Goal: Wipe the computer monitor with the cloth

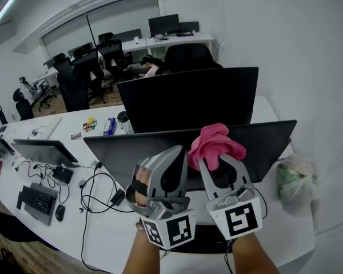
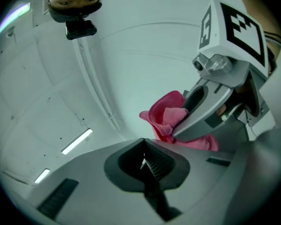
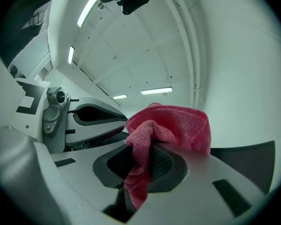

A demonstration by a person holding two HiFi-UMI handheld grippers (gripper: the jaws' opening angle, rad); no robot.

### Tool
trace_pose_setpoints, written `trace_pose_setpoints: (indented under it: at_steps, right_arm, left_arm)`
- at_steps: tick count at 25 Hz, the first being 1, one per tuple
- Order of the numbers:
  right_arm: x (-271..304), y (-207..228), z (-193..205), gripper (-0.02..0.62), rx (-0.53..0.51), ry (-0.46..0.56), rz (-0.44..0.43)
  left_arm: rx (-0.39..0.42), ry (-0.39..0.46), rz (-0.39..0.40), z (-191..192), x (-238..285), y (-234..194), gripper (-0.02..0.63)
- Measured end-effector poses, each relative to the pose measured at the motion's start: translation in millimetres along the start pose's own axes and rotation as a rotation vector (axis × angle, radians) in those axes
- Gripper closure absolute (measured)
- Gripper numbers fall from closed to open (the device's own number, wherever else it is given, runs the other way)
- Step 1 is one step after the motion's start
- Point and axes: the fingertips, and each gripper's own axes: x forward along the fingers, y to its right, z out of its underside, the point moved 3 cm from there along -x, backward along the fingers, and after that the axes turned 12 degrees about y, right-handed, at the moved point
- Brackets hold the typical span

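Observation:
A pink cloth [image 1: 216,144] is bunched between the jaws of my right gripper [image 1: 216,160], which is shut on it and tilted up toward the ceiling. The right gripper view has the cloth [image 3: 174,124] spilling out over the closed jaws [image 3: 147,154]. My left gripper [image 1: 180,154] is held close beside it, shut with nothing in it [image 2: 143,161]. From the left gripper view the cloth [image 2: 168,117] and the right gripper [image 2: 199,109] are just to the right. The dark computer monitor [image 1: 131,153] stands right behind both grippers, its screen partly hidden by them.
A second dark monitor [image 1: 188,99] stands back to back behind the first. On the white desk lie a keyboard [image 1: 39,198], a mouse [image 1: 59,212], black cables [image 1: 97,193] and a plastic bag [image 1: 294,178]. Office chairs [image 1: 86,67] fill the room behind.

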Motion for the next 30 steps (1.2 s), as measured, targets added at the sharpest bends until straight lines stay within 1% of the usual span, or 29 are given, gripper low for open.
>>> trace_pose_setpoints:
  at_steps: [5, 10, 12, 17, 20, 24, 30]
  right_arm:
    - [-22, -23, -18, 0.532, 0.001, -0.001, -0.007]
    - [-58, -34, -33, 0.532, -0.021, -0.015, -0.012]
    - [-71, -37, -38, 0.532, -0.023, -0.012, -0.007]
    - [-95, -49, -50, 0.532, -0.01, -0.011, -0.003]
    - [-102, -53, -56, 0.532, -0.028, -0.01, -0.016]
    - [-104, -55, -65, 0.532, -0.06, -0.002, -0.025]
    - [-102, -59, -71, 0.532, -0.068, 0.027, -0.034]
  left_arm:
    - [-0.036, 0.049, 0.027, -17, -22, 8, 0.6]
    - [-0.127, 0.093, 0.017, -37, -39, 3, 0.6]
    - [-0.147, 0.111, 0.013, -44, -42, -1, 0.6]
    - [-0.174, 0.139, 0.0, -56, -53, -14, 0.601]
    - [-0.174, 0.149, 0.007, -64, -57, -17, 0.6]
    - [-0.182, 0.158, 0.001, -69, -61, -17, 0.6]
    - [-0.178, 0.169, 0.004, -73, -64, -21, 0.6]
